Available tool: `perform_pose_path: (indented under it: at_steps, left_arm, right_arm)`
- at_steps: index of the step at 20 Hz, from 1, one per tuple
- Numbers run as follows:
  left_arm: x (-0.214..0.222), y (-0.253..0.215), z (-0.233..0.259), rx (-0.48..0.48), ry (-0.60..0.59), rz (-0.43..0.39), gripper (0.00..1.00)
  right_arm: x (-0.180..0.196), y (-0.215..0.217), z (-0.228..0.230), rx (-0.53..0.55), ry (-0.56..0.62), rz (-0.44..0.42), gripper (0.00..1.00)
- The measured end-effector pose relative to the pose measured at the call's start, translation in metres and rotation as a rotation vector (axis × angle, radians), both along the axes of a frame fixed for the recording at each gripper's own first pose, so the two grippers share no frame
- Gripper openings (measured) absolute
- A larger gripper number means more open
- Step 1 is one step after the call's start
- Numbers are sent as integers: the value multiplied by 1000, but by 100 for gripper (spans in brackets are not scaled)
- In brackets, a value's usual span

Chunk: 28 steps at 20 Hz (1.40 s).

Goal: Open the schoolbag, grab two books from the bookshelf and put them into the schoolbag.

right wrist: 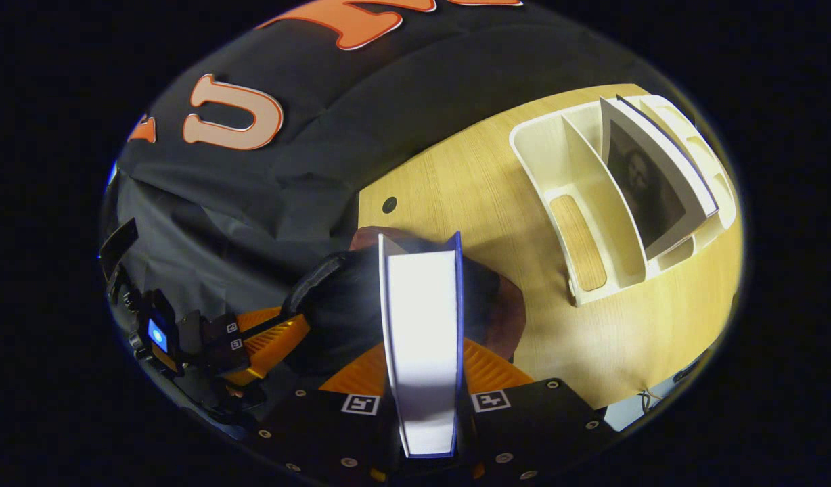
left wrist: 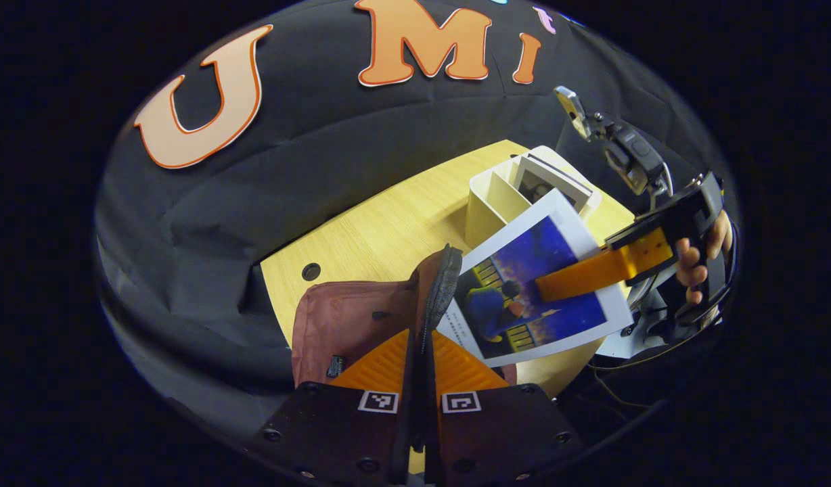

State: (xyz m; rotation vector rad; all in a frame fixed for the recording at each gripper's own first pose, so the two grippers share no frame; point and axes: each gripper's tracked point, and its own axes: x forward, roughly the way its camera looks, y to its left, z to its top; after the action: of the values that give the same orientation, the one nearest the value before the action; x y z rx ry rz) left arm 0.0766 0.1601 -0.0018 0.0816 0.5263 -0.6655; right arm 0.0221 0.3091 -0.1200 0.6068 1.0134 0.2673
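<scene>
left tool (left wrist: 422, 352) pressed together on the raised edge of the schoolbag (left wrist: 348, 325), pinching the dark zipper rim (left wrist: 437, 284) between both orange fingers and holding it up off the wooden counter (left wrist: 382, 230). pinkish-brown bag body slumped on the near left part of the counter, mouth facing right. right tool (left wrist: 564, 281) seen farther right in the left gripper view, held by a hand (left wrist: 700, 260), one orange finger lying across the blue cover of a book (left wrist: 530, 287); book tilted, its lower corner just beside the lifted bag rim. in the right gripper view, right tool (right wrist: 422, 379) clamped on that same book (right wrist: 422, 338), seen edge-on with white pages and thin blue covers, both fingers pressing its sides, far end of the book over the dark bag opening (right wrist: 341, 304). left tool (right wrist: 270, 341) at the left of that view, gripping the bag rim. cream bookshelf (right wrist: 571, 169) standing on the far right of the counter, well apart from the bag, with one more book (right wrist: 652, 182) leaning in a far compartment; nearer compartment showing a bare wooden base. small round hole (right wrist: 389, 204) in the counter near its far left edge.
</scene>
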Motion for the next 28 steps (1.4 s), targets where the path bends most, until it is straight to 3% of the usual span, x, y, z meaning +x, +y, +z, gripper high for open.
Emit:
perform_pose_path:
  at_steps: [12,18,28]
  left_arm:
    - [-25,-37,-2,-24,-15,-89,9]
    - [-38,-55,-6,-45,-1,-149,7]
    - [-41,-61,-7,-52,30,-137,7]
  right_arm:
    - [6,66,-75,245,65,-47,34]
    - [22,99,-102,267,66,-32,34]
    - [41,119,-116,389,66,-109,37]
